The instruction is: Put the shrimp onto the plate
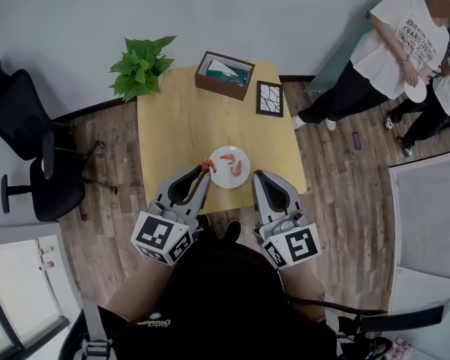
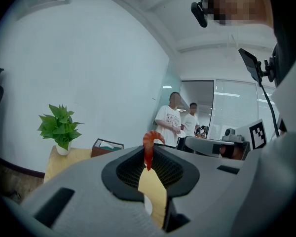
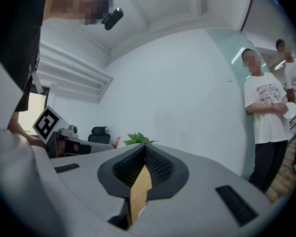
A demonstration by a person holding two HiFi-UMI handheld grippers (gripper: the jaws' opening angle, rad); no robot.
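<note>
A white plate sits near the front edge of the yellow table, with two orange shrimp lying on it. My left gripper is shut on a third shrimp at its tips, just at the plate's left rim. In the left gripper view that shrimp sticks up curled from between the closed jaws. My right gripper hovers just right of the plate; in the right gripper view its jaws meet at the tip with nothing between them.
A potted plant stands at the table's far left corner, a brown tissue box at the far middle, a framed picture at the far right. A black office chair stands left. Two people stand at right.
</note>
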